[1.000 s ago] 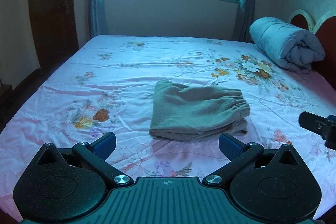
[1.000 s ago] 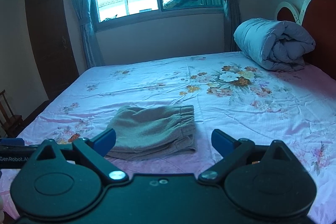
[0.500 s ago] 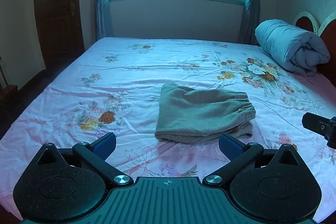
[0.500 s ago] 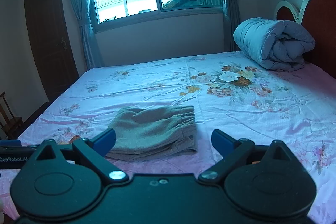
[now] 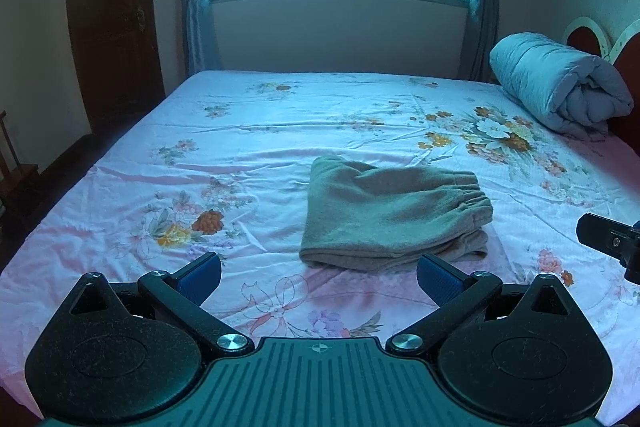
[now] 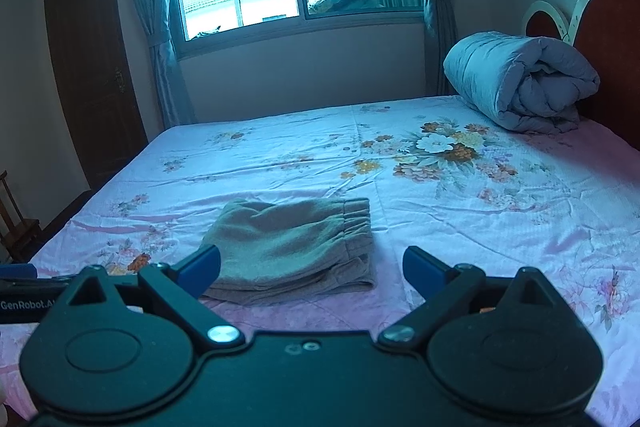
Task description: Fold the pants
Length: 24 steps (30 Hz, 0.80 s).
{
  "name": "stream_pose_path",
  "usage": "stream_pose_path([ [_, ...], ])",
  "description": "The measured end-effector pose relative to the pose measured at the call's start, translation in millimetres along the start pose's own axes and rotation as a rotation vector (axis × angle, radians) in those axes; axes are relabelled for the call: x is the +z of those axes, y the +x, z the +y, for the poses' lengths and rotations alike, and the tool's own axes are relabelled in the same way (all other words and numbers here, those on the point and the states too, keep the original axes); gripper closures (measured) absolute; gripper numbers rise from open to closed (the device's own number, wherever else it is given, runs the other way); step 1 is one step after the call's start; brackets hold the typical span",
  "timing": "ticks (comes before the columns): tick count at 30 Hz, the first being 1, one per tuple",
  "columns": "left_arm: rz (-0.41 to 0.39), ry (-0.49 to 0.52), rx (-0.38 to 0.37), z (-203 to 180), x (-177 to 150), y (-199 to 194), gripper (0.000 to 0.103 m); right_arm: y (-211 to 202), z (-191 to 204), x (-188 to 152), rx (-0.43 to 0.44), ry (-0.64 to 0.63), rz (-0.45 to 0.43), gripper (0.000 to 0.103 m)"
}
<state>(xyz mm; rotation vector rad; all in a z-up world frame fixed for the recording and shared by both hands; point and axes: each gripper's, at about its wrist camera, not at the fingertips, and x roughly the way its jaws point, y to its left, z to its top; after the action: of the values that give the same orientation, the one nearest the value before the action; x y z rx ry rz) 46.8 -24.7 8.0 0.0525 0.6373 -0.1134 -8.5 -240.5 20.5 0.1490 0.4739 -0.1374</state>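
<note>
A: Where are the pants (image 5: pixel 394 217) now?

B: In a compact folded stack on the bed (image 5: pixel 280 131), toward its near edge, waistband turned toward the rolled duvet (image 5: pixel 560 89) at the headboard. Judging by the tidy layers, the folding looks finished.

A: And the grippers?

B: The left gripper (image 5: pixel 318 277) hangs short of the pants on the near side, jaws spread wide and empty. The right gripper (image 6: pixel 311 267) is likewise spread, holding nothing, with the pants just beyond its left finger. Probably both sit clear so the stack stays undisturbed.

A: Anything you can't make out?

B: How many layers lie underneath, and whether the legs are even; the stack's far side is hidden. In the left view only a dark edge of the right gripper shows, cut off by the frame.
</note>
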Motion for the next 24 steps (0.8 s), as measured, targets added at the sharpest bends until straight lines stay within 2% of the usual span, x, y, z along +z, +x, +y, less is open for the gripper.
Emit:
stream_pose_path([
  [12, 0.016, -0.026, -0.094, 3.2, 0.7, 2.0, 0.0, 1.9, -0.4, -1.5, 0.017, 0.0, 0.0, 0.01],
  [24, -0.015, -0.019, -0.086, 4.5, 3.2, 4.3, 0.0, 4.4, 0.1, -2.3, 0.015, -0.001, 0.002, 0.01],
])
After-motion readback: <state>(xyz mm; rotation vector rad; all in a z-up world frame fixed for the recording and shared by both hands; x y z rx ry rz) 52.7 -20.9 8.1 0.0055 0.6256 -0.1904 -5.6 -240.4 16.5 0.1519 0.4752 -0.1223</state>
